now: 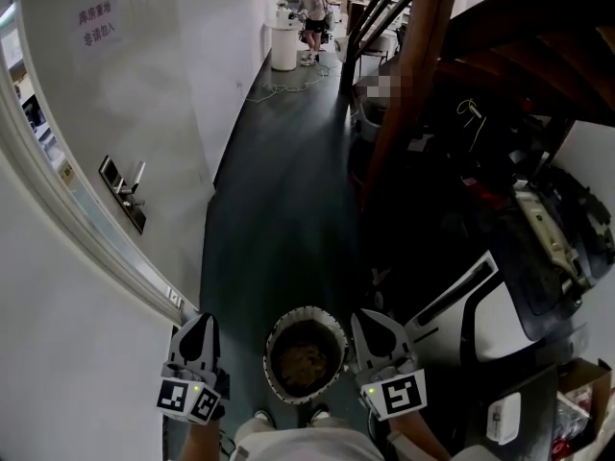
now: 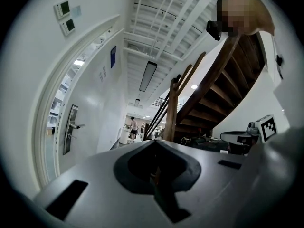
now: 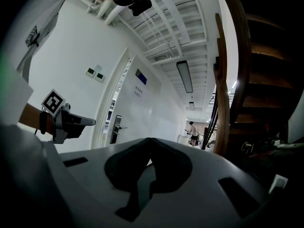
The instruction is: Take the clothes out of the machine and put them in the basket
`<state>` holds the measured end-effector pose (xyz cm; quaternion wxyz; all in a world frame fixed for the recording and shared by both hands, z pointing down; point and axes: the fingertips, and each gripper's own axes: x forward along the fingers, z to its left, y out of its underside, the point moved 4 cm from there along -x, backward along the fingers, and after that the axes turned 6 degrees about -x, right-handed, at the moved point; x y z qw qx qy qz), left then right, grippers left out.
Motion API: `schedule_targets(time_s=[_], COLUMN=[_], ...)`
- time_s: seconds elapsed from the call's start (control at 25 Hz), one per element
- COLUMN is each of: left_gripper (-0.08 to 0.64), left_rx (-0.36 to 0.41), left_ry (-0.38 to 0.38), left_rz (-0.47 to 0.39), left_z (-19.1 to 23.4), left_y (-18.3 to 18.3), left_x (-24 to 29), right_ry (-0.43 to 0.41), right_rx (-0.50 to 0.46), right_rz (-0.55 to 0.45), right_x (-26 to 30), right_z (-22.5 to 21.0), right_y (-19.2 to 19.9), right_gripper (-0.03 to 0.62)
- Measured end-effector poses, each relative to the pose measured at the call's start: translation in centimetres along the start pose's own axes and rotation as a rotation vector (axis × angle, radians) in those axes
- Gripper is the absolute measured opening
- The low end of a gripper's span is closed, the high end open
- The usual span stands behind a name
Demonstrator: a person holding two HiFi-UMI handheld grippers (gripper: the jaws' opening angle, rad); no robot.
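Observation:
A round basket [image 1: 273,337] stands on the dark floor just ahead of the person's feet, with a brownish heap of clothes [image 1: 306,358] in it. My left gripper [image 1: 203,321] hangs left of the basket and my right gripper [image 1: 369,319] right of it, both apart from its rim. Each points forward and level. In the left gripper view my left gripper [image 2: 154,142] has its jaws meeting at the tip with nothing between them. The right gripper [image 3: 150,139] looks the same in its own view. A white machine [image 1: 500,301] with a dark top stands at the right.
A white wall with a handled door [image 1: 123,188] runs along the left. A wooden staircase [image 1: 500,56] with clutter beneath it fills the right. The dark corridor floor [image 1: 279,190] runs ahead to a person [image 1: 309,8] standing far off by a white bin.

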<state>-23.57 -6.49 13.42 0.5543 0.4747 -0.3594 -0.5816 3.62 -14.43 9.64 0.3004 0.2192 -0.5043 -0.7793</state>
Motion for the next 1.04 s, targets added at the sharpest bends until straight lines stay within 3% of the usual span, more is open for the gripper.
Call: schedule_targets(time_s=[1.04], left_gripper=[0.014], left_rx=[0.004], left_ry=[0.009], left_rz=[-0.069], left_z=[-0.9], left_y=[-2.5], left_x=[-0.6], right_ry=[0.04], right_rx=[0.001], right_rz=[-0.017], right_x=[-1.1], right_z=[-0.9], right_y=[-0.4], right_gripper=[0.013])
